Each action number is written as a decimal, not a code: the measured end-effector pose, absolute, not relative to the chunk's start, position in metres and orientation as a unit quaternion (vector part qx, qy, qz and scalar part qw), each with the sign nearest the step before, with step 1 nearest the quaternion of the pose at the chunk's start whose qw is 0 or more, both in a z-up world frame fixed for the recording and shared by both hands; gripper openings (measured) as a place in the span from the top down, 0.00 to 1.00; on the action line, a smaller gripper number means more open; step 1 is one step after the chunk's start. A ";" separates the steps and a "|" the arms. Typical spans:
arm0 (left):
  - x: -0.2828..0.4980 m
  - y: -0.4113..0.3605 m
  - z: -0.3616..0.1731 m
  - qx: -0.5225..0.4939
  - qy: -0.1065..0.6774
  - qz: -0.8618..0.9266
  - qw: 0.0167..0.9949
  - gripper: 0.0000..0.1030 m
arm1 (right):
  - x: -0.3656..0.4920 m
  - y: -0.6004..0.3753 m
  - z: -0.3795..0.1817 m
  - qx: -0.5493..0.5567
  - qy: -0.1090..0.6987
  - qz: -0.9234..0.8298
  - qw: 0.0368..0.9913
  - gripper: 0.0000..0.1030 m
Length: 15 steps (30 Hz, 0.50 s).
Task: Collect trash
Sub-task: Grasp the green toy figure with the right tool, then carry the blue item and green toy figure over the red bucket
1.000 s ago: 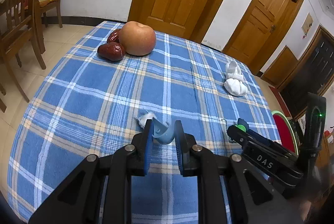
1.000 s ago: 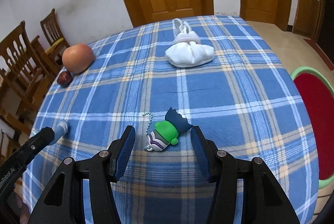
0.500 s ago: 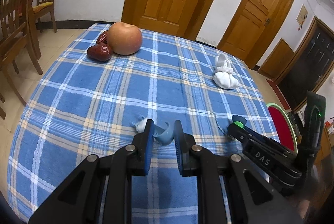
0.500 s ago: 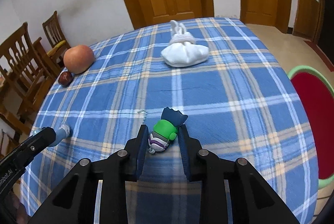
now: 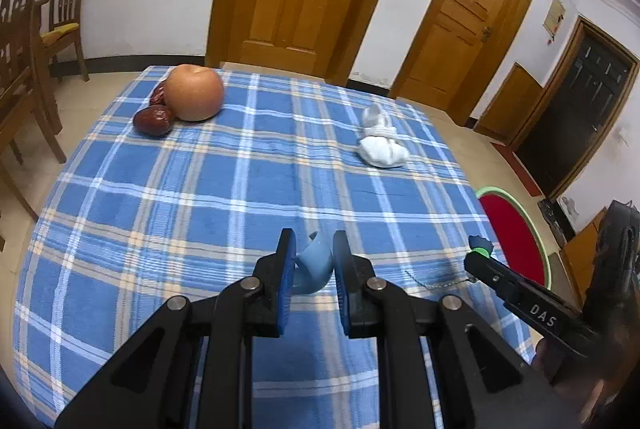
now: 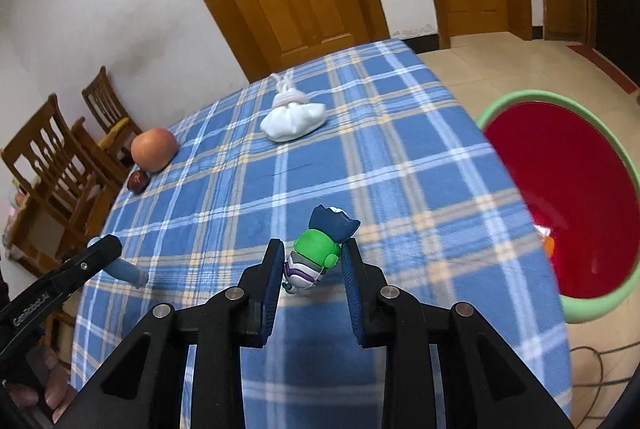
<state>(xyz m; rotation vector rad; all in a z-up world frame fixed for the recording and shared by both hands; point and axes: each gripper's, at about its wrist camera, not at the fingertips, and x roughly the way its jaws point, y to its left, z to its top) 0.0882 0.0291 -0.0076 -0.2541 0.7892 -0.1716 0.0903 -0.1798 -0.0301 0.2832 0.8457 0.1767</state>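
The left tongs (image 5: 314, 263) are clamped on a curled pale-blue scrap (image 5: 316, 263), and the right tongs (image 6: 314, 263) pinch a small green-and-purple toy figure (image 6: 316, 255), both lifted clear of the blue plaid table (image 5: 200, 197), apparently for carrying away as trash. The right tongs lean toward the red, green-rimmed basin (image 6: 560, 197) just off the table's edge, probably the bin. A white tied bundle (image 6: 294, 121), an apple (image 5: 195, 92) and red dates (image 5: 154, 120) lie farther back.

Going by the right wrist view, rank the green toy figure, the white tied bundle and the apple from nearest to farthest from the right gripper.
1. Green toy figure: clamped in the right gripper.
2. White tied bundle: mid-table, straight ahead.
3. Apple: far left edge, beside a red date.
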 end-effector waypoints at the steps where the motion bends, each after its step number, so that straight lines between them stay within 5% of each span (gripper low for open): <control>1: 0.088 0.026 -0.006 -0.122 0.382 -0.087 0.912 0.83 | 0.087 -0.184 -0.028 0.140 0.405 0.084 0.900 0.72; 15: 0.099 -0.034 0.006 -0.099 0.391 -0.147 0.903 0.83 | 0.060 -0.259 -0.002 0.187 0.360 0.041 0.913 0.72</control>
